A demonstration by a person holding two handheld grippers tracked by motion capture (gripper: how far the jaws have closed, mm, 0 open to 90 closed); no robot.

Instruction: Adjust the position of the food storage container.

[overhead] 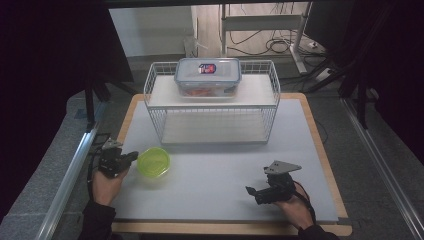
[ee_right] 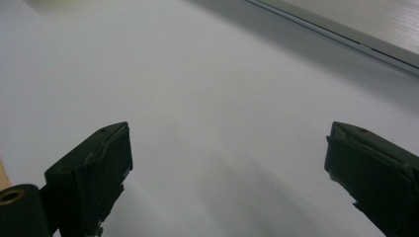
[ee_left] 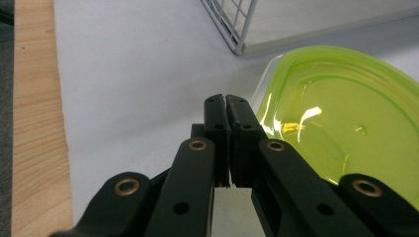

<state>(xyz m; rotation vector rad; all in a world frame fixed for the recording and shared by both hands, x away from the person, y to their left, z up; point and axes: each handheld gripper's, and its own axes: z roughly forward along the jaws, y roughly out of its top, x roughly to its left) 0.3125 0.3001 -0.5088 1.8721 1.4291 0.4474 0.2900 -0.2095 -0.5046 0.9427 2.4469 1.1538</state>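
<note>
A round lime-green lid (overhead: 153, 161) lies flat on the grey mat at the left. My left gripper (overhead: 131, 156) rests just left of it, jaws shut with nothing between them; in the left gripper view the shut tips (ee_left: 226, 106) sit beside the green lid's (ee_left: 341, 123) rim, and I cannot tell whether they touch it. My right gripper (overhead: 251, 191) rests on the mat at the front right, and the right gripper view shows its jaws (ee_right: 227, 163) wide open over bare mat. A clear lidded food box (overhead: 207, 76) with orange contents stands on top of the white wire shelf (overhead: 212, 102).
The grey mat (overhead: 220, 170) covers a wooden tabletop (overhead: 325, 150). The wire shelf's lower level (overhead: 212, 131) holds nothing. Metal rails run along both sides of the table, and cables and a desk frame lie on the floor behind.
</note>
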